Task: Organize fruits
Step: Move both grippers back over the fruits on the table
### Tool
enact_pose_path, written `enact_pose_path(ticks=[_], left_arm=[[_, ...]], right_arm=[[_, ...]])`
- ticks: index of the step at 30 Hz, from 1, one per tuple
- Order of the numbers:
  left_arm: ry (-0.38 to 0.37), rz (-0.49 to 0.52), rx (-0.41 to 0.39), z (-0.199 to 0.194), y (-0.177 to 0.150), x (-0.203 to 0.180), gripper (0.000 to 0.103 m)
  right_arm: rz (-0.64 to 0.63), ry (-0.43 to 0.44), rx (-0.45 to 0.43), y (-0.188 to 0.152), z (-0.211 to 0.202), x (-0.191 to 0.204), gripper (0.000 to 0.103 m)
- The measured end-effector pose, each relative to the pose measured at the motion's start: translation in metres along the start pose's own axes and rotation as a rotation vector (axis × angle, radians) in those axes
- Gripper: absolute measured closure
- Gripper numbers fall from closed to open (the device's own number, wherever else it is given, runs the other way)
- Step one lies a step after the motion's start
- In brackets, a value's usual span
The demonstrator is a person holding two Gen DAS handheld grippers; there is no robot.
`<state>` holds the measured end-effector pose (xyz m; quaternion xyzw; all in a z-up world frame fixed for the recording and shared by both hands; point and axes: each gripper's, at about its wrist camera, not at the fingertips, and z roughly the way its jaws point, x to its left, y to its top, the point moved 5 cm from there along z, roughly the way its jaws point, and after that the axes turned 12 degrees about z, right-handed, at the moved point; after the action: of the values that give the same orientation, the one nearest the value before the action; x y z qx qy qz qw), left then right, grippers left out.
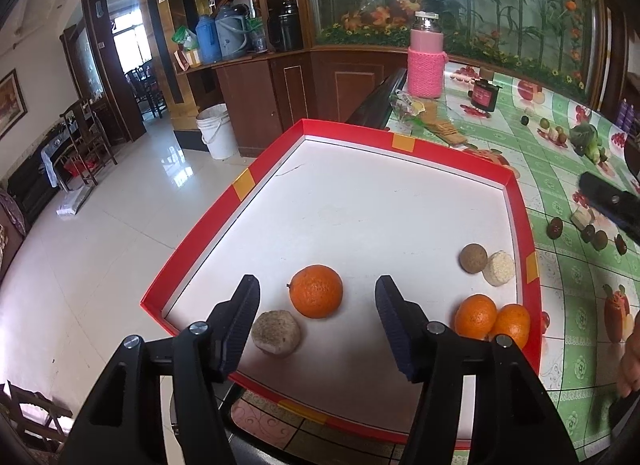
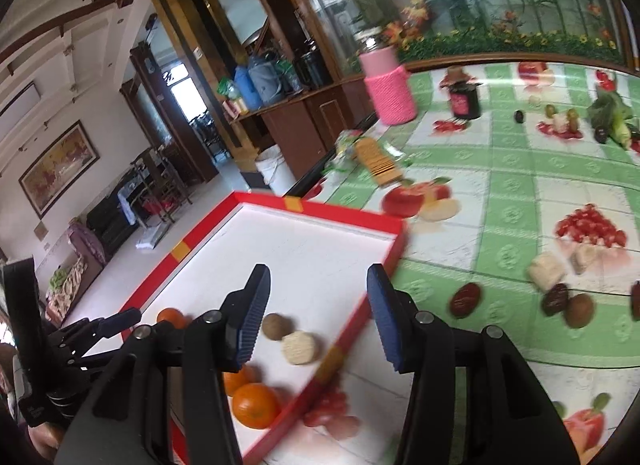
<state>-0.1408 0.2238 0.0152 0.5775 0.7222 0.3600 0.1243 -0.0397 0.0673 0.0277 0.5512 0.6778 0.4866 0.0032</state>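
A red-rimmed tray (image 1: 520, 221) with a white floor lies on the table. My left gripper (image 1: 317, 282) hovers open over its near end; an orange (image 1: 316, 291) and a grainy beige ball (image 1: 276, 333) lie on the floor between its fingers, untouched. Two more oranges (image 1: 476, 317) sit by the right rim, with a brown ball (image 1: 473, 259) and a white ball (image 1: 499, 268) just beyond. My right gripper (image 2: 318, 271) stands open and empty above the tray's right rim (image 2: 340, 349). Several dates (image 2: 464, 299) and a pale cube (image 2: 546, 271) lie loose on the tablecloth.
A pink knitted flask (image 1: 426, 65), a dark jar (image 1: 485, 95) and a stack of crackers (image 1: 446, 129) stand beyond the tray. The tray overhangs the table's left edge, above a tiled floor with a white bucket (image 1: 216, 131). The tablecloth carries printed fruit pictures.
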Motion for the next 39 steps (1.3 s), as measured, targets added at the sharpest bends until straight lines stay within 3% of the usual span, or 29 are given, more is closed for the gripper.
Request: enact_pose_path(ticks=[12, 20, 23, 27, 31, 39], left_arm=[[-0.068, 0.096, -0.043, -0.022, 0.019, -0.054, 0.039], [-0.154, 0.173, -0.057, -0.032, 0.035, -0.104, 0.038], [-0.172, 0.205, -0.054, -0.032, 0.037, -0.121, 0.038], [-0.198, 0.233, -0.045, -0.03, 0.038, -0.14, 0.038], [-0.209, 0.246, -0.028, -0.025, 0.037, -0.151, 0.038], [-0.224, 0.242, -0.015, -0.021, 0.035, -0.155, 0.038]], right_arm=[[0.182, -0.212, -0.165, 0.046, -0.097, -0.144, 0.047], [0.253, -0.296, -0.114, 0.058, -0.114, -0.197, 0.047], [0.304, -0.288, -0.077, 0.057, -0.116, -0.212, 0.047], [0.275, -0.308, -0.056, 0.056, -0.114, -0.211, 0.047], [0.26, -0.249, -0.042, 0.052, -0.11, -0.201, 0.047], [0.007, -0.204, 0.07, 0.024, -0.068, -0.137, 0.047]])
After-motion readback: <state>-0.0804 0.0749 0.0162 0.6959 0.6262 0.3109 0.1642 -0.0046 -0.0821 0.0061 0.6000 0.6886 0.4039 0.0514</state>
